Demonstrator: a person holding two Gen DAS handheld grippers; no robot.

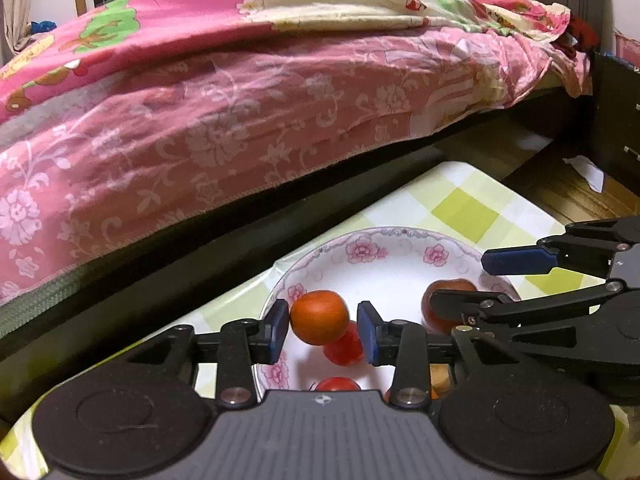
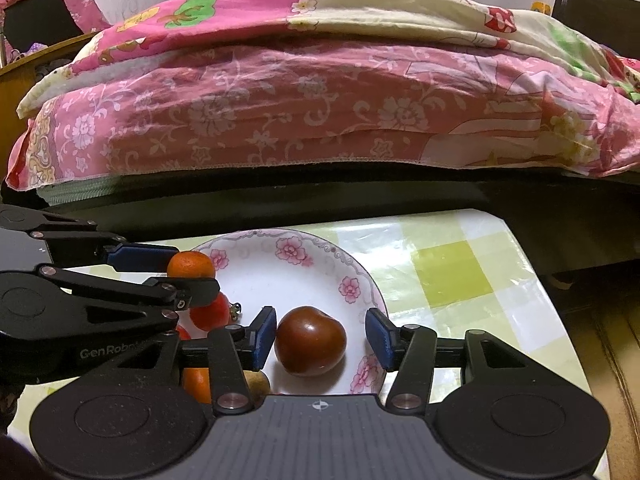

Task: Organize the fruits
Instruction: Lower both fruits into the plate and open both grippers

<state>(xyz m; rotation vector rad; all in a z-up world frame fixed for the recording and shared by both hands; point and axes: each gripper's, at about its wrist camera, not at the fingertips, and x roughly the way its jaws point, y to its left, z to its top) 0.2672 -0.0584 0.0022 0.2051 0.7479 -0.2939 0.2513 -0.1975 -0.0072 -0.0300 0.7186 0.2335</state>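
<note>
A white floral plate (image 1: 360,250) (image 2: 280,248) sits on the checked table. My left gripper (image 1: 323,326) is open, with an orange mandarin (image 1: 319,317) (image 2: 190,265) between its jaws over the plate's left side; the pads do not visibly touch it. Small red tomatoes (image 1: 344,346) (image 2: 210,312) lie on the plate below it. My right gripper (image 2: 321,338) is open around a dark red tomato (image 2: 310,340) (image 1: 436,296) lying on the plate. Each gripper shows in the other's view, the right one (image 1: 496,276) and the left one (image 2: 176,272). An orange fruit (image 2: 196,384) lies at the near rim.
The table's green-and-white checked cloth (image 1: 460,208) (image 2: 452,272) ends close behind the plate. A bed with a pink floral cover (image 1: 200,120) (image 2: 320,112) stands right behind the table. Wooden floor (image 1: 560,188) and a dark cabinet (image 1: 616,120) lie to the right.
</note>
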